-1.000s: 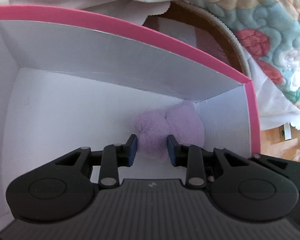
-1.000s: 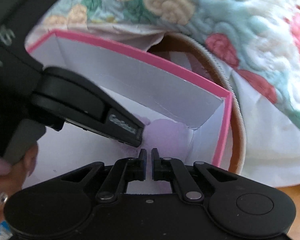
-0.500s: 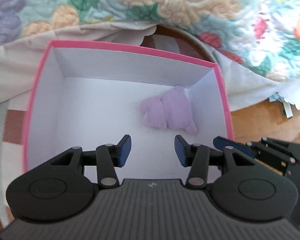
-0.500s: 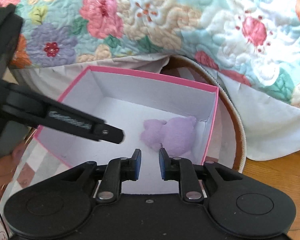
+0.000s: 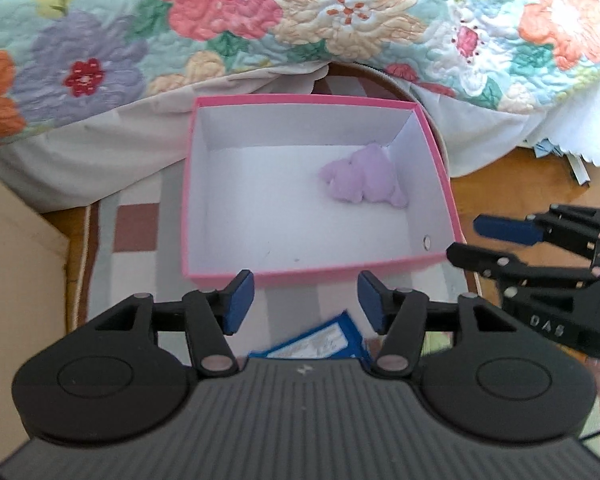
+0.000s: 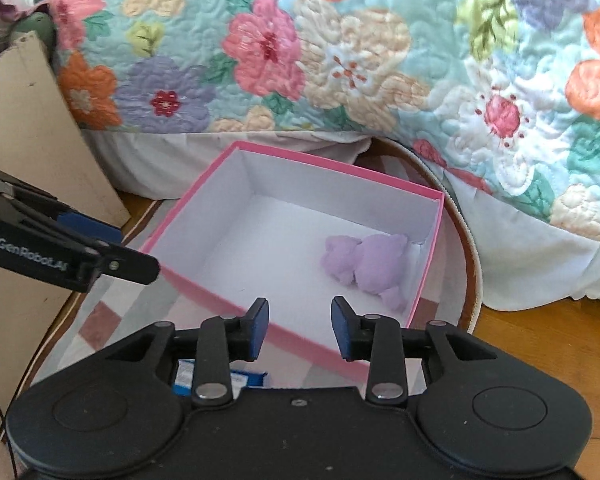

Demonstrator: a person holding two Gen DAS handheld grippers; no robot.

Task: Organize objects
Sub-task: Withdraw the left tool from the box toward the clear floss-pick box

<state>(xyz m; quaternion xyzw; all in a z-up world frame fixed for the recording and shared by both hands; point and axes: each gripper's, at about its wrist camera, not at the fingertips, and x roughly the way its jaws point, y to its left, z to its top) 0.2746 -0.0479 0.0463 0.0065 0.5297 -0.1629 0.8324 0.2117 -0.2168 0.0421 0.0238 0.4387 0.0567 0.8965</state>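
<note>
Okay, my left hand-held gripper [image 5: 306, 300] and right hand-held gripper [image 6: 300, 328] hang above the pink box [image 5: 228, 278], both opening, nothing between them. Purple plush toy [image 5: 364, 180] lies inside, by the far right corner.

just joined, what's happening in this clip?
A person is tidying with a handheld gripper in each hand. A lilac plush toy lies in the far right corner of the pink box, which sits on a checked rug beside a bed with a floral quilt. Neither gripper holds anything: the left gripper and right gripper hover over the box's near edge, jaws opening with nothing between them. A blue packet lies on the rug in front of the box.
</note>
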